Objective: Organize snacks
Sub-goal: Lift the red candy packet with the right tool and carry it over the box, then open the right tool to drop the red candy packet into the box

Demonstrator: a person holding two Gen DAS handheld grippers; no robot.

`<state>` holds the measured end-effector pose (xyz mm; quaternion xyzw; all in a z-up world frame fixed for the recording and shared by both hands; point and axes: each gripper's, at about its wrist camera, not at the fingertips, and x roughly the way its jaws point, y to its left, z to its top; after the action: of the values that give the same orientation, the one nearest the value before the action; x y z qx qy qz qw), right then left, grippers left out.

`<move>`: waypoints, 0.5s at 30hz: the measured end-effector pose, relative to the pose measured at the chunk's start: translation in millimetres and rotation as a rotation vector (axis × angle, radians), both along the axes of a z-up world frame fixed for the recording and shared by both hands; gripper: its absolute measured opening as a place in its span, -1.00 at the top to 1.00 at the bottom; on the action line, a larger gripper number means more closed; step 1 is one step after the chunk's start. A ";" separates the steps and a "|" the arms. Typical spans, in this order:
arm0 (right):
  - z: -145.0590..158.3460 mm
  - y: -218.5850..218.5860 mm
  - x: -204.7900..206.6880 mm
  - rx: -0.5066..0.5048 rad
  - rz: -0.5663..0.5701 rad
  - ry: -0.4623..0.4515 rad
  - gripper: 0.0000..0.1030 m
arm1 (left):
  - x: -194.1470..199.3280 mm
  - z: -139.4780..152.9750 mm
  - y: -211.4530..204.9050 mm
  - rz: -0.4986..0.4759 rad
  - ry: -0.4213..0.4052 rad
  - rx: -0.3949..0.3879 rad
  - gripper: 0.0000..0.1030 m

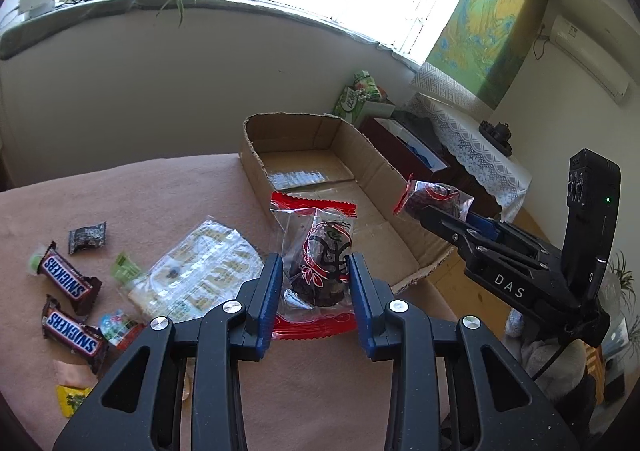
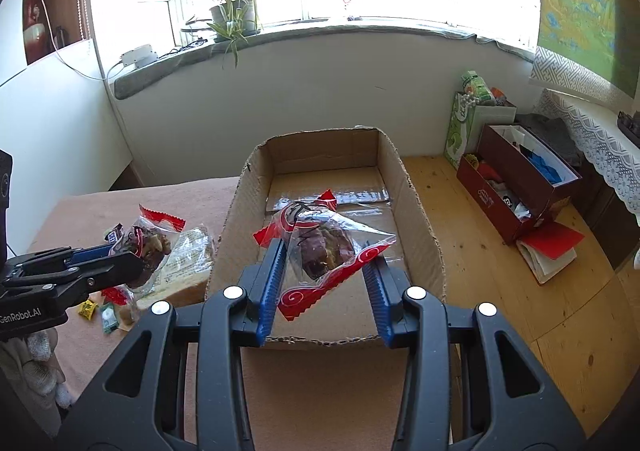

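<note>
Left gripper (image 1: 314, 277): jaws pinching a red-edged date packet (image 1: 316, 263).
Right gripper (image 2: 326, 275): pinching its twin (image 2: 324, 247).
Your step: carry both over the cardboard box (image 2: 420, 211), lower, then release.

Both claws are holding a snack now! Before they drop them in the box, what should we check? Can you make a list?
1. Left claw has a good hold on its red-edged date packet: ok, the blue pads press its sides.
2. Right claw holds its own red-edged packet: ok, though it sits tilted between the pads.
3. Cardboard box is open with room inside: ok, only its taped bottom shows.
4. Right packet is over the box: ok in the right view.
5. Left packet is over the box: cannot tell, it looks near the box's edge.
6. Other snacks left on the table: not ok, the Snickers bars still wait.
</note>
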<state>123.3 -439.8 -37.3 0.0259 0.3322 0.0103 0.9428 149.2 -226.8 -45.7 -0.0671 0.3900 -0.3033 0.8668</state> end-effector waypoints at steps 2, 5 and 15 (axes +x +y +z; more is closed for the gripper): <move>-2.4 -6.8 2.9 -0.006 -0.015 0.005 0.20 | 1.3 0.5 -8.7 -0.014 -0.003 0.008 0.38; -6.3 -17.1 8.3 -0.012 -0.038 0.017 0.20 | 3.6 0.2 -20.7 -0.033 -0.005 0.019 0.38; -16.6 -33.6 24.7 -0.022 -0.065 0.042 0.18 | 12.7 -0.6 -51.6 -0.067 -0.015 0.055 0.38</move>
<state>148.0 -473.4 -53.8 0.0268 0.3508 -0.0246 0.9357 161.9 -278.3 -46.3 -0.0281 0.3936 -0.3218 0.8607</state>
